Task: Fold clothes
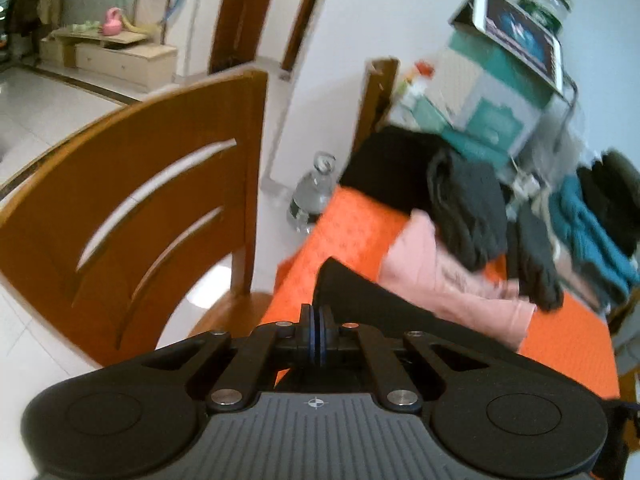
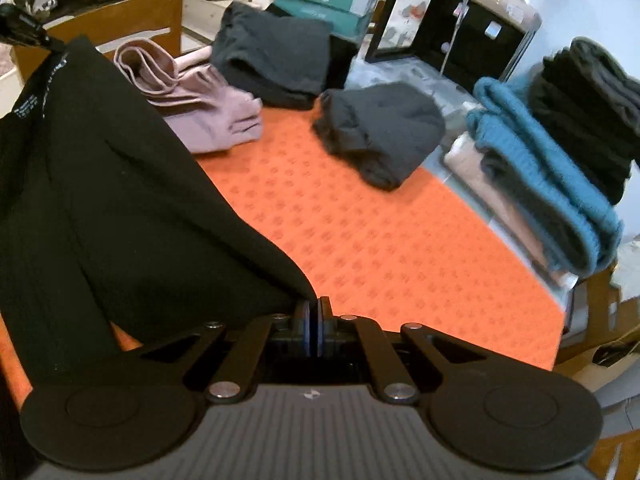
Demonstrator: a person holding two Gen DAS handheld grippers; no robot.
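Above the orange mat, you held the black garment between your two grippers, and this was the relation that the coming move depended on. Your right gripper had its fingers pressed together on one corner of the cloth; the fabric rose from the pinch up and to the left. Your left gripper was closed too, and the black cloth left its fingertips to the right and forward. I judged that it clamped the same garment, because in the right wrist view a dark tool tip met the cloth at its far upper left corner. So the held edge ran from your right hand, low and near the mat, up to your left hand, which was higher and further out toward the wooden chair. The body of the garment hung below this edge, and its lower part seemed to reach the mat at the left side. Neither hand was nearer to the cloth; both already had it.

Behind lay a pink garment, a dark grey pile, another dark bundle and a stack with a teal knit. The bare part of the mat lay in front of your right gripper, so the cloth could be lowered there, with its long edge kept stretched between your hands.
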